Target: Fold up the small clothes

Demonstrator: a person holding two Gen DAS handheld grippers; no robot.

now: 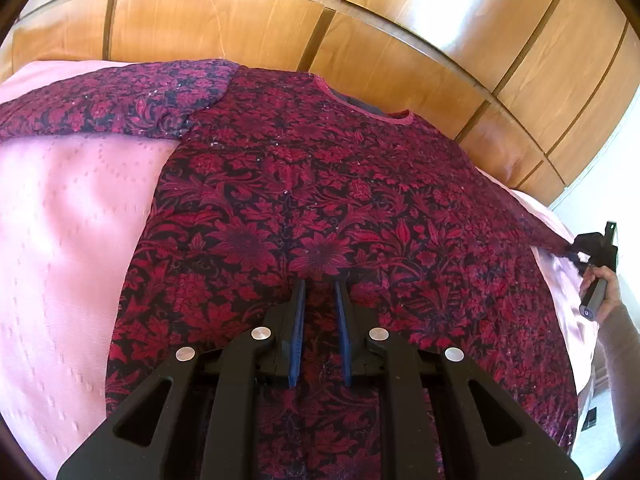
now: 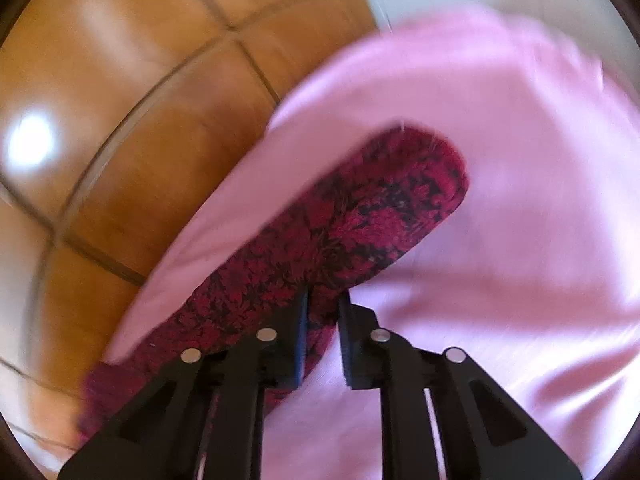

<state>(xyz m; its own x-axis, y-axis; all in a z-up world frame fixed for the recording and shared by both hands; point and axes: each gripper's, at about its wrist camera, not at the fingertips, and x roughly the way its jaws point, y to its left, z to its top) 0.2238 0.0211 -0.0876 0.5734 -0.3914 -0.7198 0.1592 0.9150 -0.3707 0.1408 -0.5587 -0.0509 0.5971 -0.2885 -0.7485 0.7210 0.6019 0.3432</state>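
— Wooden wardrobe doors (image 1: 248,20) fill the back of the room, with a bed under a pink bedspread (image 1: 68,216) in front of them. What lies on the bed?

— A dark red flowered top (image 1: 320,184), spread flat with the neckline toward the wardrobe. One sleeve (image 1: 92,104) stretches out flat to the left across the bedspread.

— And the left claw (image 1: 320,286)?

— It sits low over the lower middle of the top, tips down on the cloth. The two blue pads stand nearly together, with only a narrow gap. I cannot tell whether any cloth is pinched between them.

— The right claw (image 2: 323,300)?

— From the left view it is far off at the right edge of the bed, with a hand (image 1: 600,280) on its handle. The other sleeve (image 2: 360,216) is pulled out toward it. In its own blurred view the jaws are drawn in close on the edge of that sleeve, near the cuff, over the pink bedspread.
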